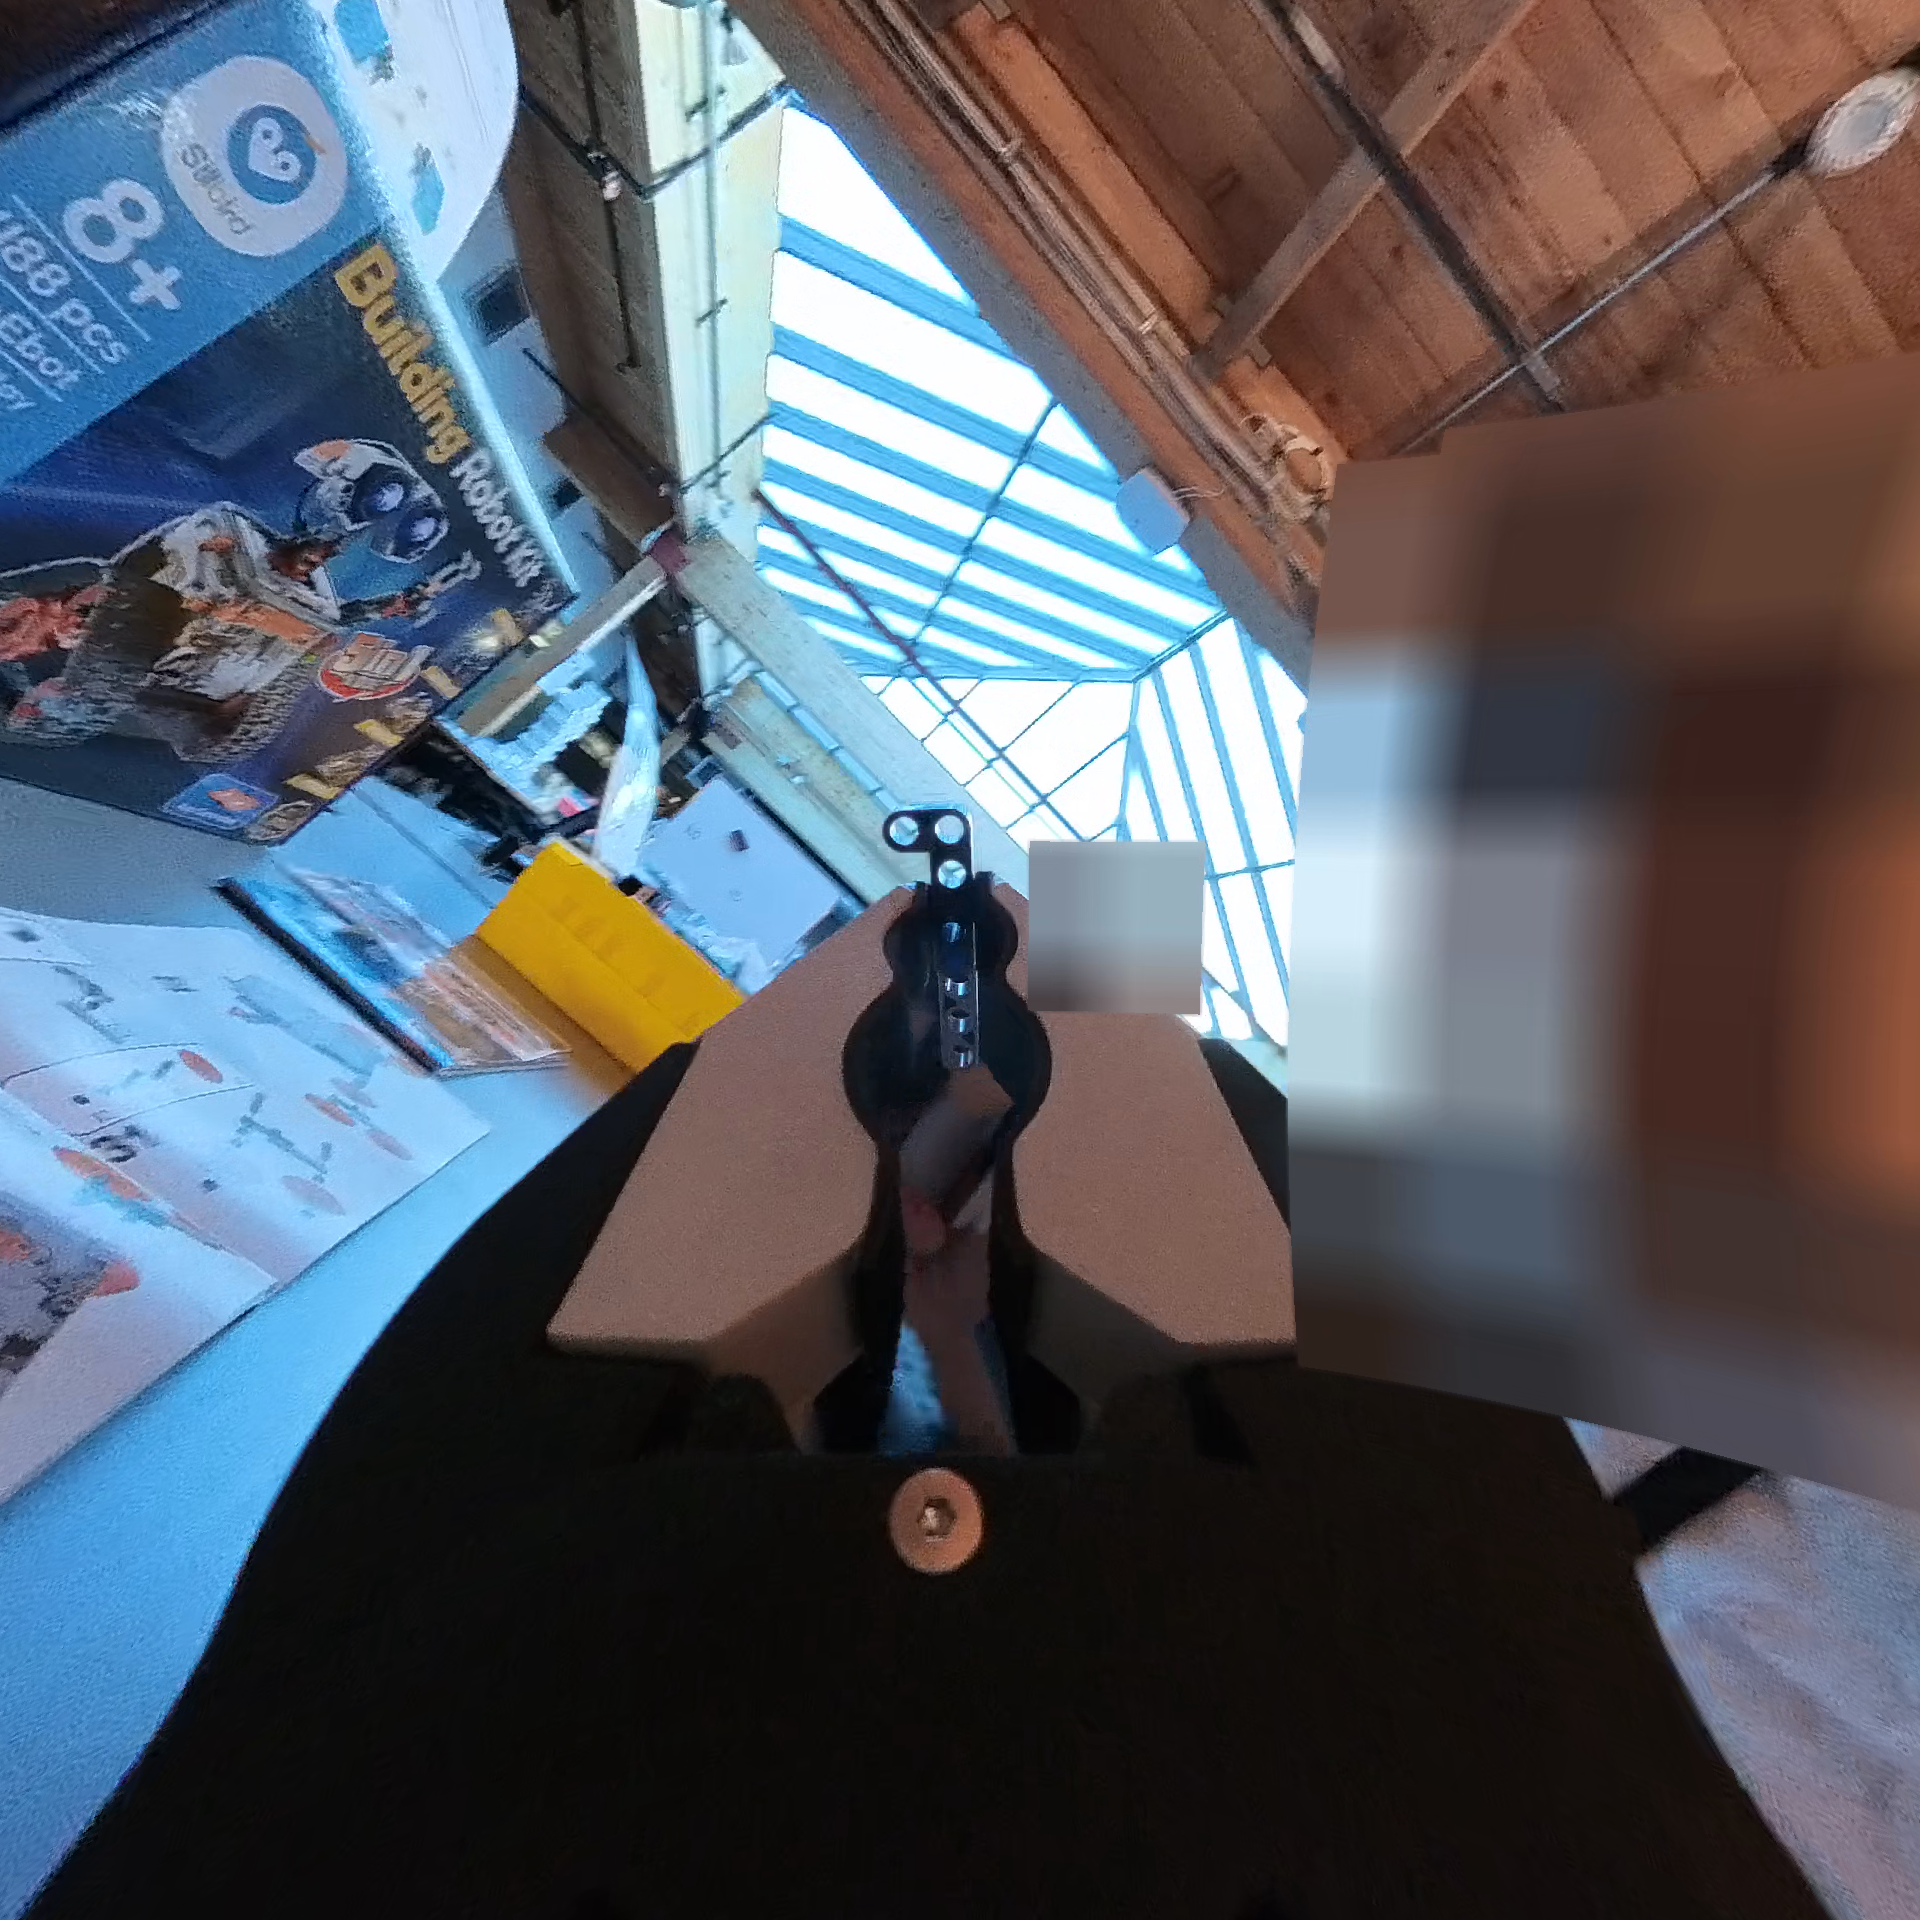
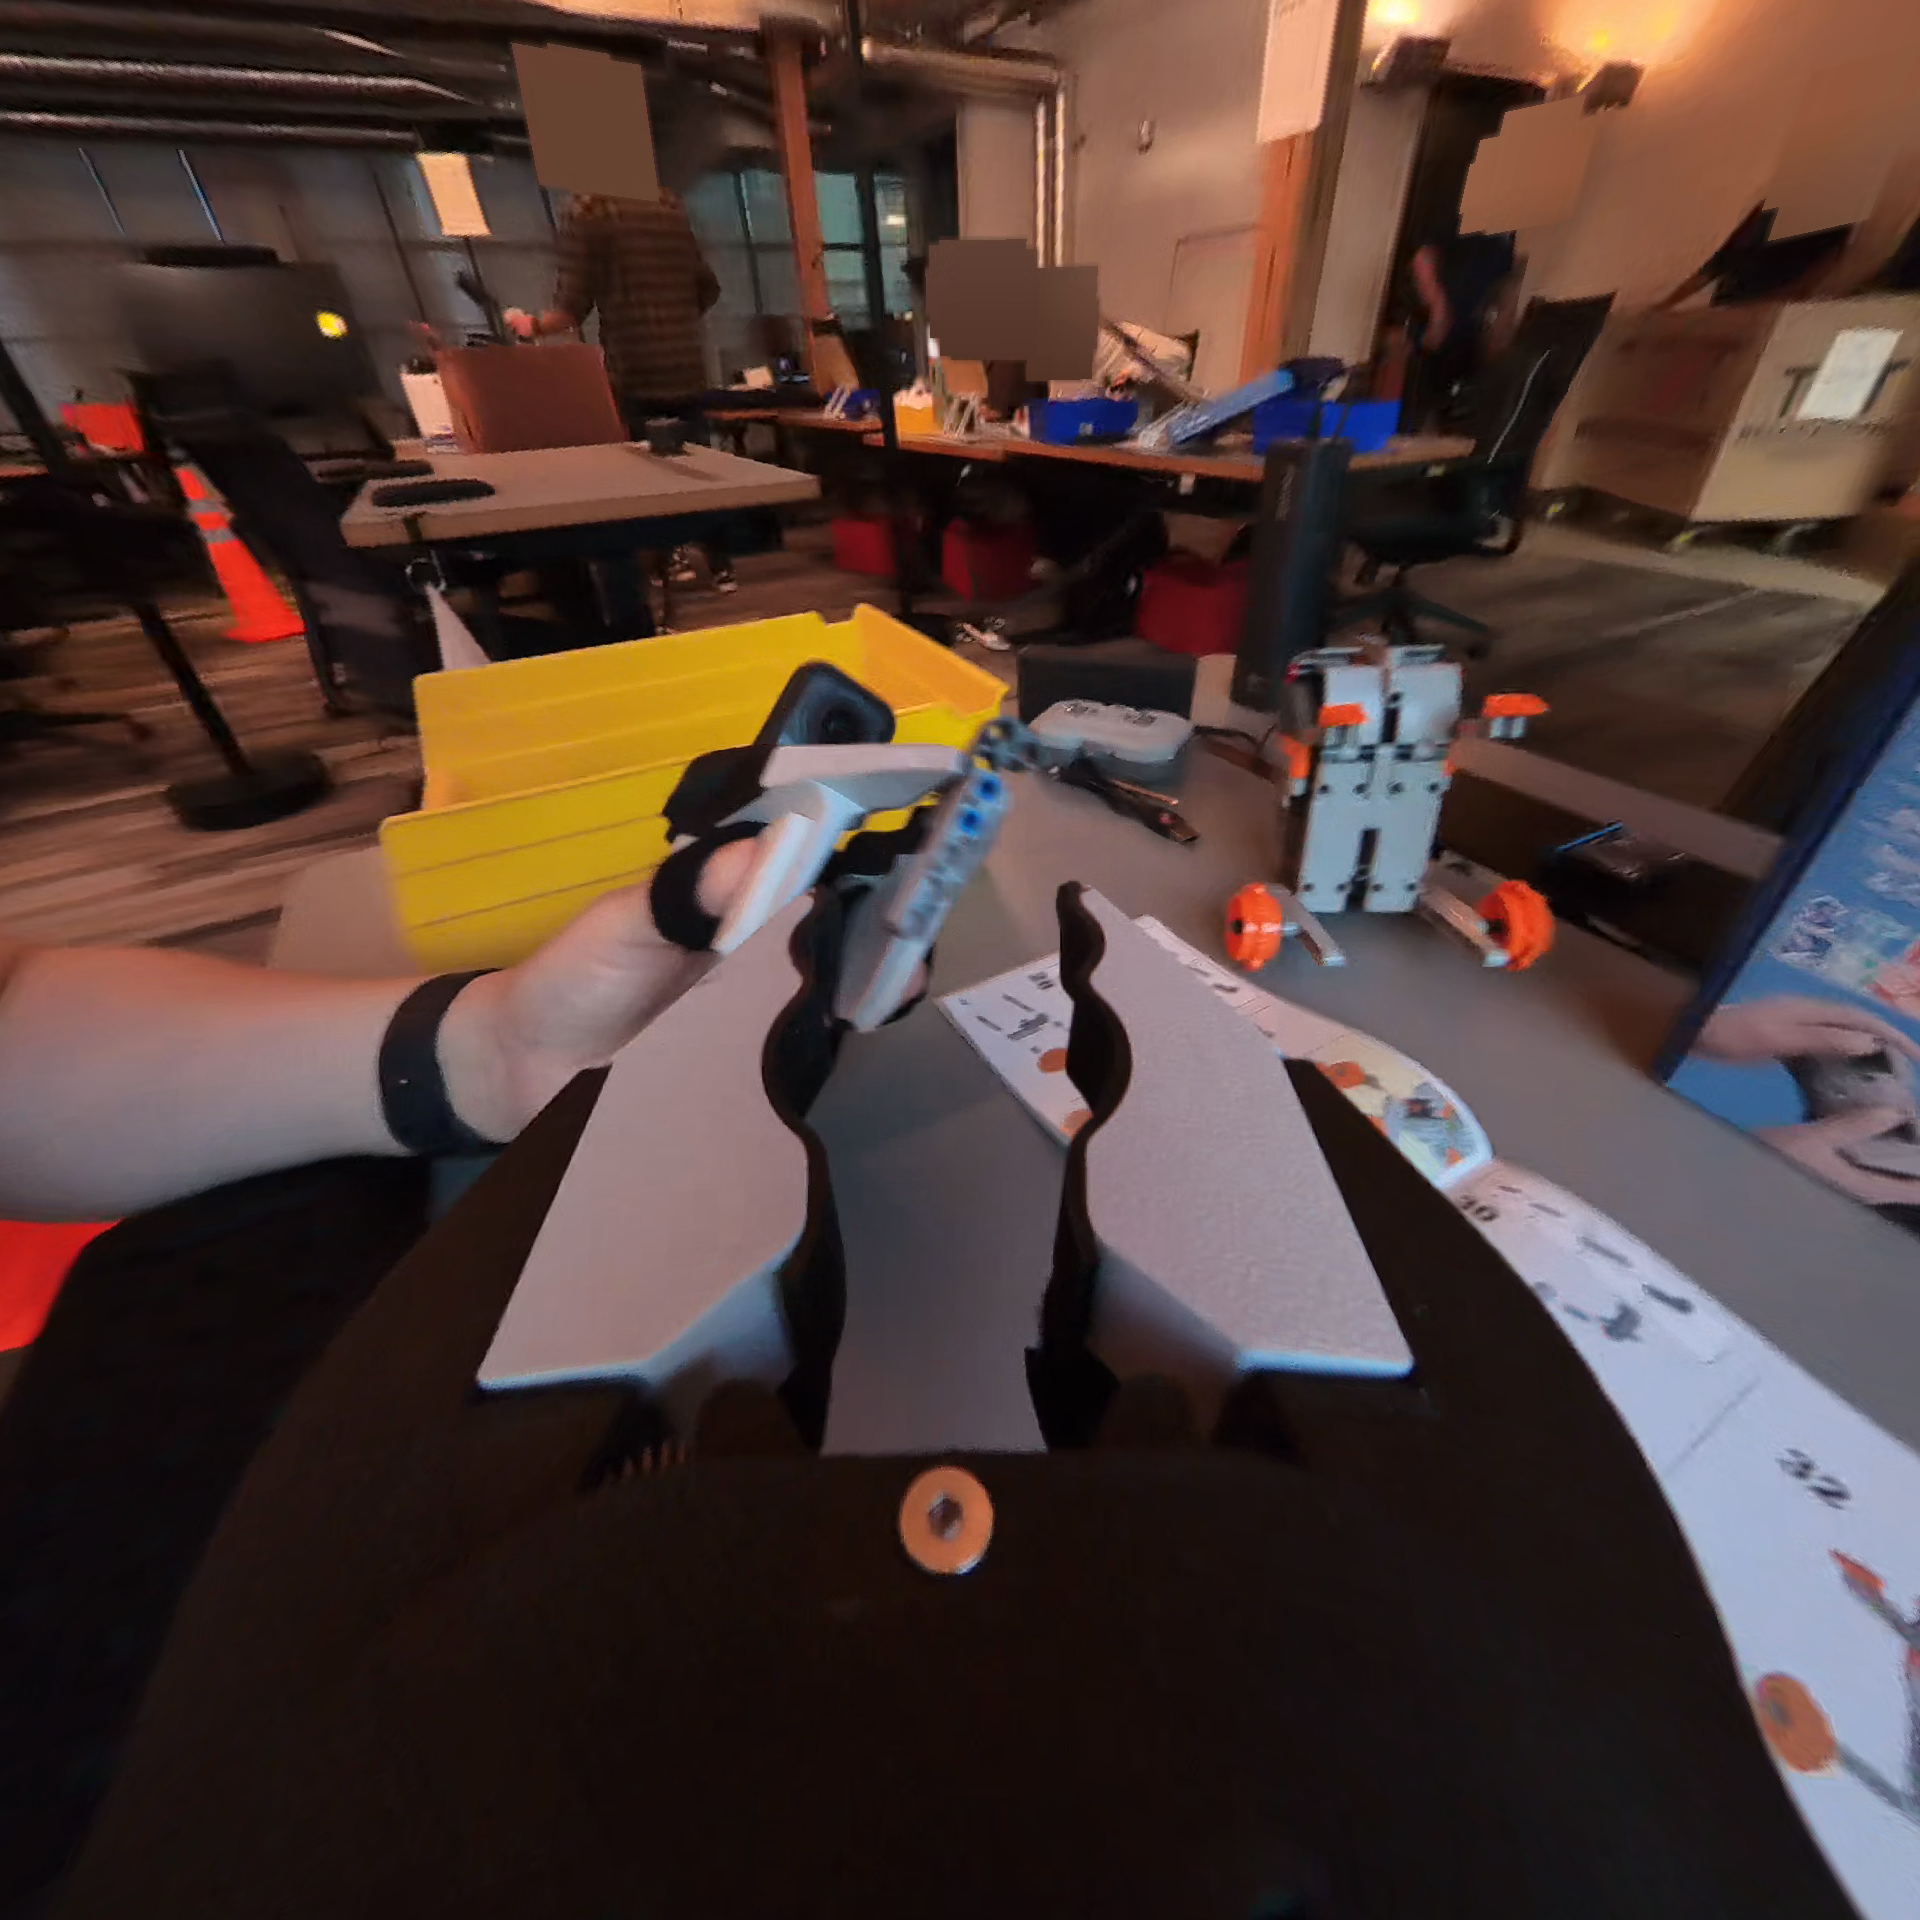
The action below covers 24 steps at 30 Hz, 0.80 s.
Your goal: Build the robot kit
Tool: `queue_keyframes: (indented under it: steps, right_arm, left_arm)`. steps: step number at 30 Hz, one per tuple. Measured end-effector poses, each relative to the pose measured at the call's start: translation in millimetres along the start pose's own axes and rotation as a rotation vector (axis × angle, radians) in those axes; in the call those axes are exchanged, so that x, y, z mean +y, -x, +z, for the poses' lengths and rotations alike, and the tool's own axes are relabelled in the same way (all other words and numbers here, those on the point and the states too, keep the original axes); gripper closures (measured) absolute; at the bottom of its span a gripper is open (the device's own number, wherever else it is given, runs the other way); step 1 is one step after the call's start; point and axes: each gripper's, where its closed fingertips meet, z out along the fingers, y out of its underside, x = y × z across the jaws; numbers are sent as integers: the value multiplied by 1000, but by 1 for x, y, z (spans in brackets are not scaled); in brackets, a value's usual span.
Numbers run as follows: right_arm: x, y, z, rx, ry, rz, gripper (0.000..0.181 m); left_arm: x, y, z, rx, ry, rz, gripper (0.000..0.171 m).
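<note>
left wrist view: left gripper [image 1: 951,883] is seen closed on a small beam [image 1: 951,940], a holed strip, black at the top and grey lower down, with a blue pin partway along. the beam is pinched between the tips, upright, its bent black end sticking out past them. gripper is tilted up toward a skylight [image 1: 977,540] and wood ceiling. the bin [image 1: 597,951] is seen just left of the gripper tips; a booklet [image 1: 395,961] lies left of the bin, an open sheet [image 1: 177,1132] nearer the camera than that, a blue box [image 1: 239,416] standing above both in the frame.

right wrist view: right gripper [image 2: 940,914] is held wide apart, nothing between the fingers, over the grey table [image 2: 1143,904]. the left gripper [image 2: 961,774] is seen in front of the bin [image 2: 623,769], held by a hand [image 2: 582,997] with a dark wristband; the beam [image 2: 951,847] is gripped there, raised off the table, tilted, just beyond the right gripper's left fingertip. whether they touch cannot be told. a grey-and-orange model [image 2: 1377,779] stands right of the bin, well apart from it. a grey controller-like unit [image 2: 1117,732] lies between bin and model. instruction pages [image 2: 1558,1299] are spread on the table right of the right gripper. a blue box [image 2: 1829,956] stands at the right edge.
</note>
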Motion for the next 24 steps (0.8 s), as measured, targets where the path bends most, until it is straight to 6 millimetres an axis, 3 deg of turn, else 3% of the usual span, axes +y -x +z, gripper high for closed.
queue_keyframes:
  steps: [3, 5, 9, 11, 15, 18, 21, 24]
  right_arm:
    - [4, 0, 4, 52, 36, -32, 147]
    - [20, -4, 9, 96, 115, -59, 149]
    - [62, 4, 11, 45, 278, 79, 150]
    - [75, 5, 5, 29, 311, 145, 168]
    - [88, -2, 0, 57, 360, 241, 167]
    - [84, 0, -2, 42, 352, 259, 161]
    - [90, -12, -8, 116, 387, 295, 154]
    - [101, -11, -4, 132, 427, 349, 152]
  left_arm:
    - [0, 11, -2, -125, 8, 48, 168]
    - [-1, 20, -6, -228, 4, 35, 168]
    - [26, 46, -21, -505, 73, 8, 168]
    - [39, 50, -28, -580, 126, 45, 167]
    - [51, 54, -35, -669, 150, 69, 167]
    - [55, 62, -38, -728, 203, 103, 167]
    - [54, 69, -40, -758, 196, 86, 167]
    - [52, 75, -42, -798, 172, 106, 168]
